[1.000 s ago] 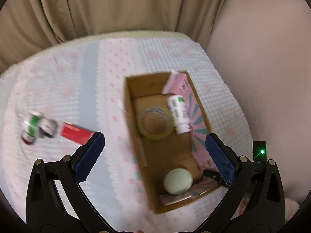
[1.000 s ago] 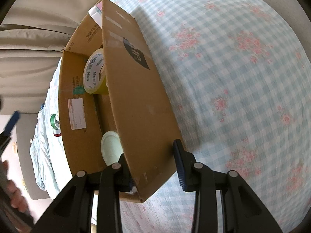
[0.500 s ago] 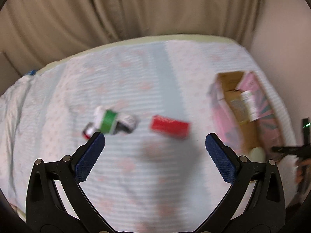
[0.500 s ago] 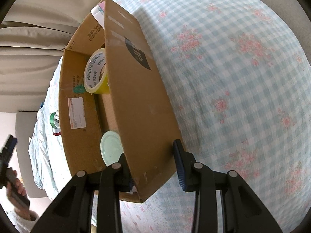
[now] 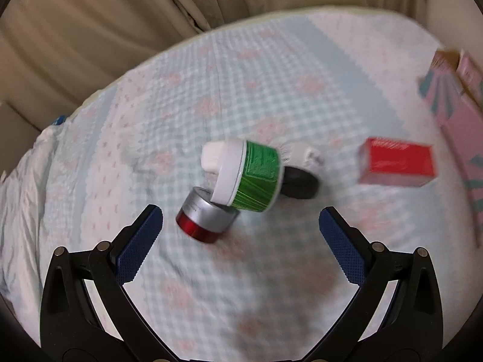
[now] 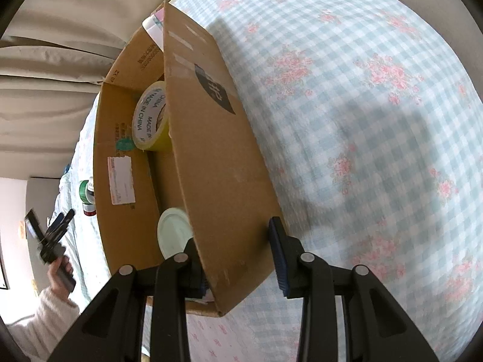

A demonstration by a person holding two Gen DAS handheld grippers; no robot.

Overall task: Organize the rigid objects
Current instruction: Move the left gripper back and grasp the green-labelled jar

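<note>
Left tool lining up on the loose pile, right tool pinning the box

Left tool [image 5: 240, 229] hangs wide open and empty over the bed; drop it around the green-labelled jar [image 5: 250, 176] mid-bed, clear of the red-bottomed jar [image 5: 205, 218] touching it. Right tool [image 6: 237, 255] grips the cardboard box [image 6: 211, 163] wall; keep it steady.

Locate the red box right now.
Left wrist view, right side: the red box lies on the checked bedspread, apart from the green-labelled container to its left, with the pink-patterned box side just beyond it at the right edge.
</note>
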